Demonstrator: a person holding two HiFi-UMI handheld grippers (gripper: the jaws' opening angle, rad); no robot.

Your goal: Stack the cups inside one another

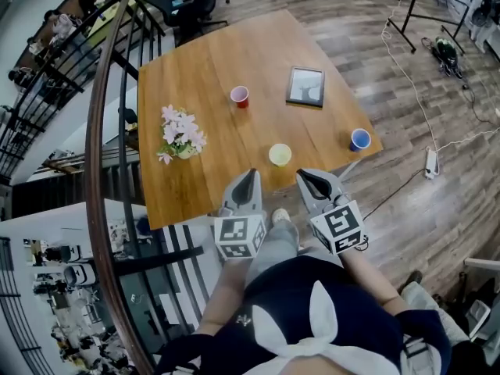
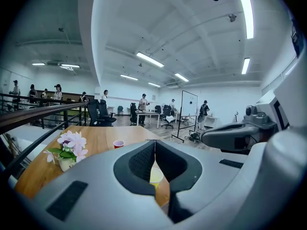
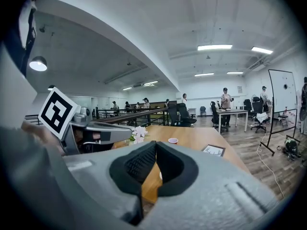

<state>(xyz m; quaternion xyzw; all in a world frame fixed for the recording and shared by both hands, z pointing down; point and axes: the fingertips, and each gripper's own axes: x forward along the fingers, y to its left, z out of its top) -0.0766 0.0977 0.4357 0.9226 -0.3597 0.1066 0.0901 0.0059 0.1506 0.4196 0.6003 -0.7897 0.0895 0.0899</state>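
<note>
Operator: Cups, where are they?

Annotator: All three sit apart on the brown wooden surface (image 1: 211, 69). The small yellow cup (image 1: 280, 155) is nearest you, just ahead of both grippers. The small red cup (image 1: 240, 96) is farther back, and the small blue cup (image 1: 359, 139) is at the right edge. None nested yet.

Operator: Fingers?

Annotator: On your left gripper (image 1: 251, 173) and right gripper (image 1: 301, 175) the fingers (image 2: 141, 161) are pressed together with nothing in them. Spread one pair before you reach the yellow cup.

Operator: Best grip?

Annotator: Come in level with one finger on each side of the wall near the rim. Squeeze lightly, since a thin cup probably dents or tips. Steer clear of the pot of pink-white flowers (image 1: 181, 135) and the dark framed picture (image 1: 305, 86).
</note>
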